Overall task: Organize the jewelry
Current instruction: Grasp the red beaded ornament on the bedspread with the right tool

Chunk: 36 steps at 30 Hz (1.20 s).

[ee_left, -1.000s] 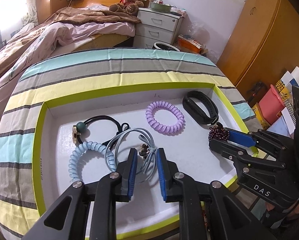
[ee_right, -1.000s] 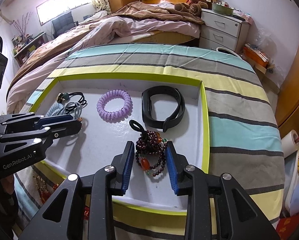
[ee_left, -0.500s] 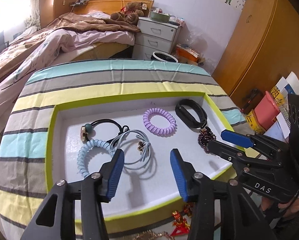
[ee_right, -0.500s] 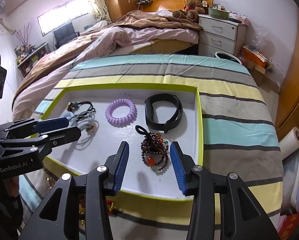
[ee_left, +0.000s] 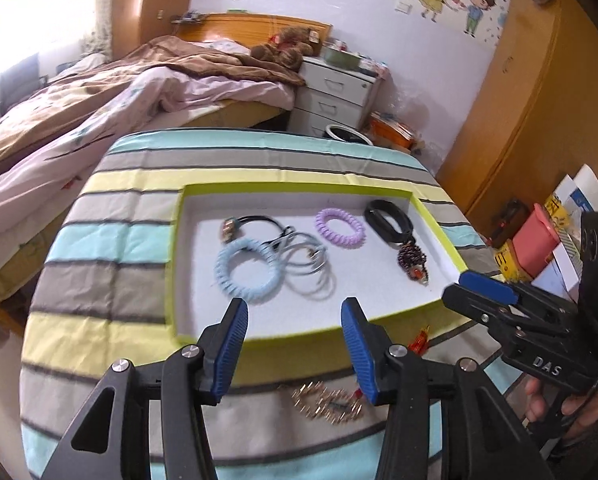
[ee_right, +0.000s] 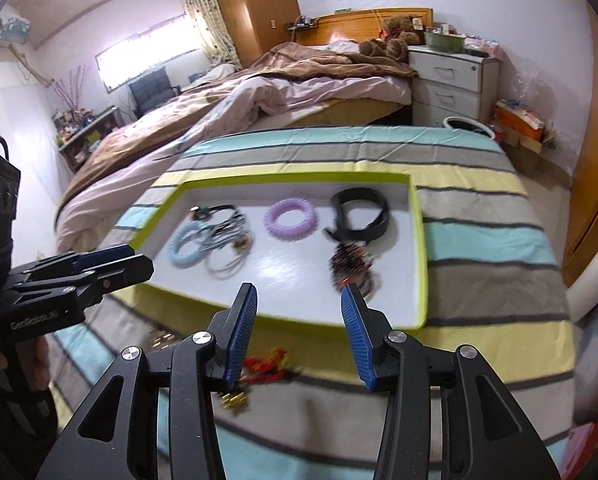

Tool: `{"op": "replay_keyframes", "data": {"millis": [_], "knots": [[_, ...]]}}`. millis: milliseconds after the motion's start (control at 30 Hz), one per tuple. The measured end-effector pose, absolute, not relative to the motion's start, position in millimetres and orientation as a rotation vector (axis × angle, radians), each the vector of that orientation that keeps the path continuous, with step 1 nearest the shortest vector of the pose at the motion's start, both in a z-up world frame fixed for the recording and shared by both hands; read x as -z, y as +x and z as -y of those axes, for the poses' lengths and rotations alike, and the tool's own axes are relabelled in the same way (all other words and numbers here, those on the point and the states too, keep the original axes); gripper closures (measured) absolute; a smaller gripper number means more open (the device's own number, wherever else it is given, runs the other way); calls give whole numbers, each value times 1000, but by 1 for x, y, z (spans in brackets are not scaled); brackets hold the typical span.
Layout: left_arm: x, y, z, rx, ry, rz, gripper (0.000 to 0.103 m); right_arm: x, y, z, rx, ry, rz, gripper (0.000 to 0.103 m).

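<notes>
**Most of the jewelry is in the tray, some is still outside**

The big tray lies ahead of both my tools, on the striped cloth. Six things lie in it already: a light blue coil ring, grey loops, a black band, a purple coil ring, a black cord with a bead and a dark bead bracelet. So I think most of the job is done.

Two things still lie on the cloth, outside the tray and close under my tools: a gold chain and a small red piece. I think those go in next.

My left gripper is spread wide with nothing in it. My right gripper is spread wide too, and empty.

My left view shows the whole gold chain, between my fingers. My right view shows only bits of it, but it shows the red piece much better.
</notes>
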<state>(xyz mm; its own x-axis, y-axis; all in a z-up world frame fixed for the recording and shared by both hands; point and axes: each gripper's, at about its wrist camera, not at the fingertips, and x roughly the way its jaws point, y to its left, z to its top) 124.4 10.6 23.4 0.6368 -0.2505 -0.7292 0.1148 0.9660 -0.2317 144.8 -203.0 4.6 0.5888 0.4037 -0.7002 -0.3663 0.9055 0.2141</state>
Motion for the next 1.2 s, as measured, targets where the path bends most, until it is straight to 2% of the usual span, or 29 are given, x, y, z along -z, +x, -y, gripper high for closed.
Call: {"op": "replay_keyframes", "data": {"millis": [267, 800, 867, 1000, 1100, 1200], "knots": [[-15, 95, -43, 157, -212, -865, 55, 3, 117, 169, -612, -14, -818, 58], [2, 61, -69, 153, -256, -885, 55, 25, 109, 134, -581, -139, -868, 59], [4, 61, -69, 159, -258, -890, 55, 27, 109, 130, -586, -153, -874, 68], [6, 60, -70, 167, -265, -894, 55, 30, 109, 125, -583, -176, -884, 70], [7, 59, -71, 168, -268, -896, 55, 32, 109, 122, -580, -195, -889, 80], [9, 58, -71, 171, -272, -901, 55, 32, 107, 120, -575, -198, -889, 86]]}}
